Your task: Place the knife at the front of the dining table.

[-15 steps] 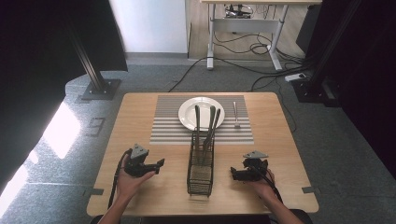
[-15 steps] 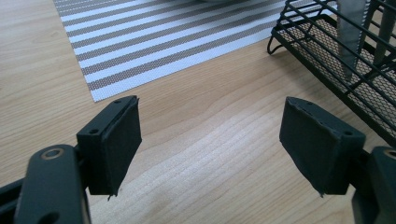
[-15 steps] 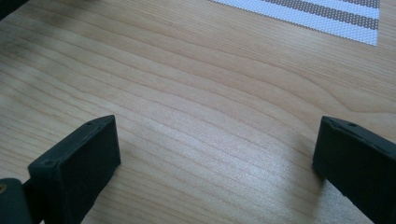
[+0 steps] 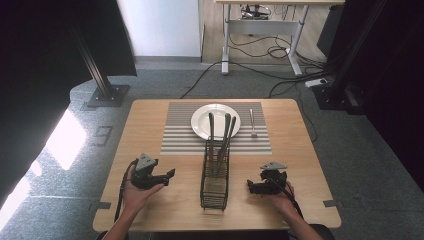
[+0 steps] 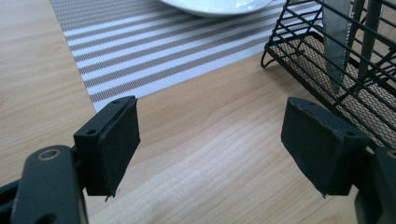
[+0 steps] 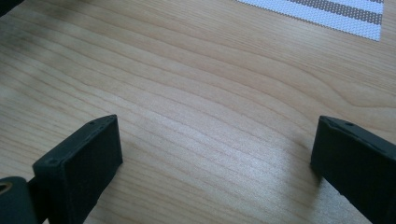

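A black wire cutlery basket (image 4: 215,176) stands at the table's front middle with three utensils (image 4: 226,131) upright in it. Behind it a white plate (image 4: 215,120) rests on a striped placemat (image 4: 180,135); one silver utensil (image 4: 253,123) lies on the mat right of the plate. My left gripper (image 4: 169,176) is open, left of the basket, jaws pointing toward it. In the left gripper view the gripper (image 5: 212,149) is empty, with the basket (image 5: 322,79) and a knife blade (image 5: 337,44) ahead right. My right gripper (image 4: 250,186) stands open right of the basket, empty (image 6: 215,163) over bare wood.
The wooden table (image 4: 145,120) has bare room on both sides of the mat. The placemat corner (image 6: 336,11) lies ahead of the right gripper. Beyond the table are grey floor, cables, a black stand (image 4: 102,85) and a desk frame (image 4: 260,30).
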The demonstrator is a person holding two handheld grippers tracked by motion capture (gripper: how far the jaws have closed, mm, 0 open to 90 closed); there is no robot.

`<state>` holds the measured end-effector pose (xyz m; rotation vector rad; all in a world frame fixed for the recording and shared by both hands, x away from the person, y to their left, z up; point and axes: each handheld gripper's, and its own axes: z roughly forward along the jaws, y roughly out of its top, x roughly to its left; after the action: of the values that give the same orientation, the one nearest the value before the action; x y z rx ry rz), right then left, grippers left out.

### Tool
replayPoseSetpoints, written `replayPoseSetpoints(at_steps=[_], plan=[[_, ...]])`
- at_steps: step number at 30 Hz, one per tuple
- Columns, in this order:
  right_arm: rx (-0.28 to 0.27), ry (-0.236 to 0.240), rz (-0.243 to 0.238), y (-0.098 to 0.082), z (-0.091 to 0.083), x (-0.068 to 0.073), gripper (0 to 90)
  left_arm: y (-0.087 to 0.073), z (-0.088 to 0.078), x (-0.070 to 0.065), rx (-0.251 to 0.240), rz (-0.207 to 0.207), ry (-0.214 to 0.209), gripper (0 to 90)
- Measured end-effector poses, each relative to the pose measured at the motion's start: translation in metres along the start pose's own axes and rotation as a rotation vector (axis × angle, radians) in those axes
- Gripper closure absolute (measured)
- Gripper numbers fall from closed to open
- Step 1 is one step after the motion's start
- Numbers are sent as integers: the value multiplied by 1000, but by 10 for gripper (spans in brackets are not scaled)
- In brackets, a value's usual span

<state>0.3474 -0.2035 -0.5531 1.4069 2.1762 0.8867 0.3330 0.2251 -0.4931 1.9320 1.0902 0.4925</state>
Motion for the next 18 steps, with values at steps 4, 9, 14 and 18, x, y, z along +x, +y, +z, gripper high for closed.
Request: replayPoseSetpoints(at_steps=[4, 9, 14, 18], plan=[[6, 8, -9, 0, 0, -1, 21, 2, -1, 2, -6, -14, 5, 201], [6, 7, -9, 0, 0, -1, 21, 8, -3, 4, -21, -32, 9, 234], [1, 9, -10, 1, 0, -1, 22, 18, -3, 4, -50, -34, 8, 261], [-2, 10, -12, 1, 1, 0, 21, 25, 1, 3, -50, -41, -15, 275]])
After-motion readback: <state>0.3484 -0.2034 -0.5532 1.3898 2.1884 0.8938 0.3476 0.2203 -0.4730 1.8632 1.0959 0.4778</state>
